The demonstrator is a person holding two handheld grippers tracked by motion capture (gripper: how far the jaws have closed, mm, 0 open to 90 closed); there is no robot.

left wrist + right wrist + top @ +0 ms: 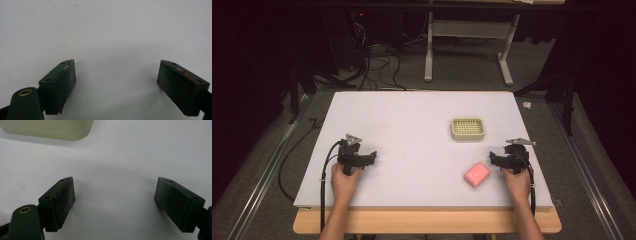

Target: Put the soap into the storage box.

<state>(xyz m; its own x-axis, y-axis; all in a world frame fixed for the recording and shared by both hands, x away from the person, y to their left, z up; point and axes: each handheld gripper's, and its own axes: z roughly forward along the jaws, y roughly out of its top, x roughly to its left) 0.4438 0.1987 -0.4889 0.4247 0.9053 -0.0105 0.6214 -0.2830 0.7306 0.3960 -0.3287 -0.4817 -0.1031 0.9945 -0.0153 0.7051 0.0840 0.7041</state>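
A pink bar of soap (477, 174) lies on the white table (412, 130) toward the front right. Behind it stands a cream soap dish (467, 128) with a gridded top; its near wall also appears at the upper left of the right gripper view as the soap dish (50, 130). My right gripper (495, 159) rests just right of the soap, apart from it, and is open (115, 185) over bare table. My left gripper (368, 157) sits at the front left, open (116, 67), with nothing between its jaws.
The wooden front edge (427, 221) of the table runs below the white board. Cables (377, 60) and a table frame (467, 40) stand on the floor beyond the far edge. Metal rails (267, 165) run along both sides.
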